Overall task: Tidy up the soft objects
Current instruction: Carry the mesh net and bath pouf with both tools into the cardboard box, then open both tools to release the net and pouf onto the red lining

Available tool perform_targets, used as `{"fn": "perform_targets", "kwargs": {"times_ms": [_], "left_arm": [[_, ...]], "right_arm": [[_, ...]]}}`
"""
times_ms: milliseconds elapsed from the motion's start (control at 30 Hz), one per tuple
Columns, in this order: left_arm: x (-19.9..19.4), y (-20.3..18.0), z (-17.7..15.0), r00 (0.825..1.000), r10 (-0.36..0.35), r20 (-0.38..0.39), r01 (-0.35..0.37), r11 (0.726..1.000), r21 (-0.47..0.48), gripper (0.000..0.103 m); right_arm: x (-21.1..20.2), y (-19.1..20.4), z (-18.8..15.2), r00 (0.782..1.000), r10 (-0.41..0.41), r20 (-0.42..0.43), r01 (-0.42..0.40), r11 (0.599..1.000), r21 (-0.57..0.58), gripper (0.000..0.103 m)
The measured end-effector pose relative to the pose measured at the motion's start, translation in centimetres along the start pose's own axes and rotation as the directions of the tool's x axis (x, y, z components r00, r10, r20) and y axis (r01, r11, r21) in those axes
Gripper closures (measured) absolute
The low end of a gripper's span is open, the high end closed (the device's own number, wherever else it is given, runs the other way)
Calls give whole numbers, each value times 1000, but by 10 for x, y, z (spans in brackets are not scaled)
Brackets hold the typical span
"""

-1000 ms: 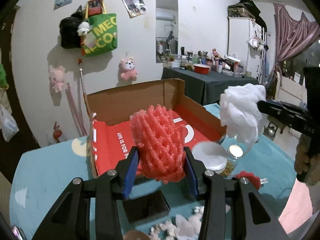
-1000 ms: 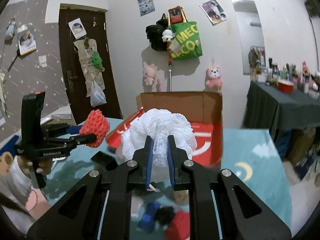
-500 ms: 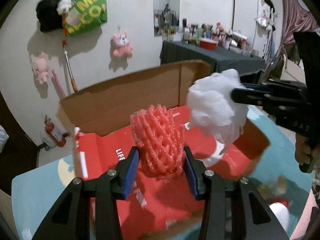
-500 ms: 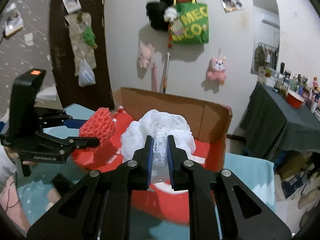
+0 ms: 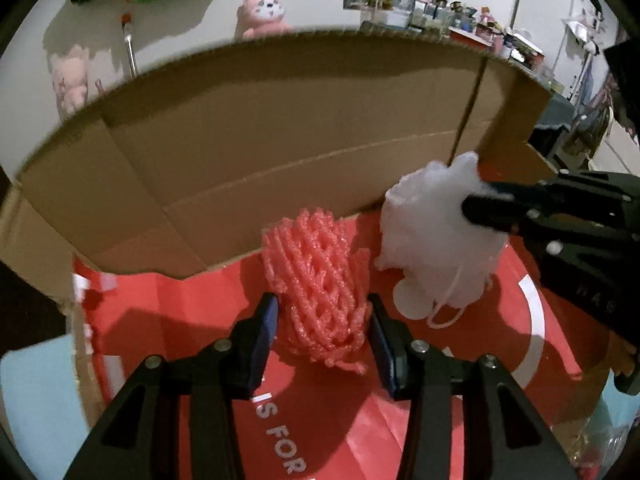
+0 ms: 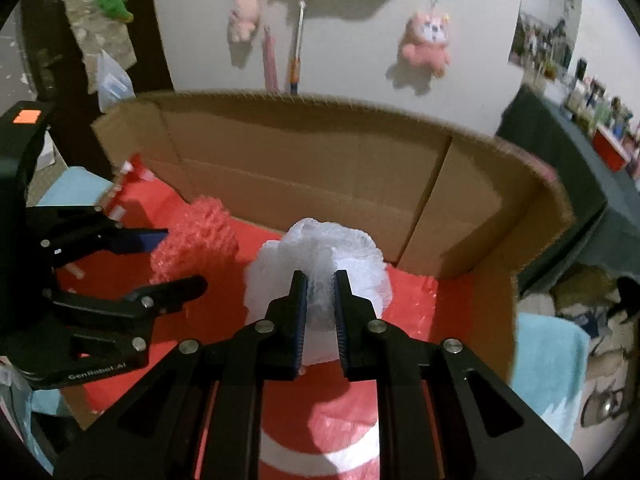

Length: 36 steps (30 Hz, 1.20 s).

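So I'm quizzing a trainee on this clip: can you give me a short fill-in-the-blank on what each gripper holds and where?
1. The left gripper is shut on the ____ foam net.
2. The right gripper is shut on the ____ mesh puff.
3. Both held things hang over the red floor of the open ____ box.

Missing words: pink; white; cardboard

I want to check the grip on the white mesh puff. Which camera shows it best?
The right wrist view: the white mesh puff sits pinched between the right gripper pads. The left wrist view shows it from the side.
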State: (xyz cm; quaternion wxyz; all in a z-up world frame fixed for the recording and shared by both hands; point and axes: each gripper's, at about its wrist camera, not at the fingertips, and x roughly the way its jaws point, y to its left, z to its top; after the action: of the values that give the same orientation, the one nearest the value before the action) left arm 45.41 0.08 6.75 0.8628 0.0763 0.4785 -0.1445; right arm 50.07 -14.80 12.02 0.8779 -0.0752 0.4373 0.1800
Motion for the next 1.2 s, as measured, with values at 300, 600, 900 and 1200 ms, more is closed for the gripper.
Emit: {"fn": "perform_targets", "kwargs": {"times_ms": [300,600,900,1200], "left_arm": [[-5,-9,-4,999,27,24,-27,1000,7,52],[-14,-2,-4,998,39,53,-38,999,-24,43],[-43,-5,-7,989,58,133,-53,998,-42,20],[-122,-7,-17,955,87,283,-49,989,-137,3]], "right_arm": [[14,-20,1,1000,13,-17,-11,995,100,86],[10,-17,-3,1000,5,-24,-3,995,104,78],[-2,-22,-2,999,-31,12,29,992,125,38],[-57,-16,-3,993,-64,98,51,990,130,29]]}}
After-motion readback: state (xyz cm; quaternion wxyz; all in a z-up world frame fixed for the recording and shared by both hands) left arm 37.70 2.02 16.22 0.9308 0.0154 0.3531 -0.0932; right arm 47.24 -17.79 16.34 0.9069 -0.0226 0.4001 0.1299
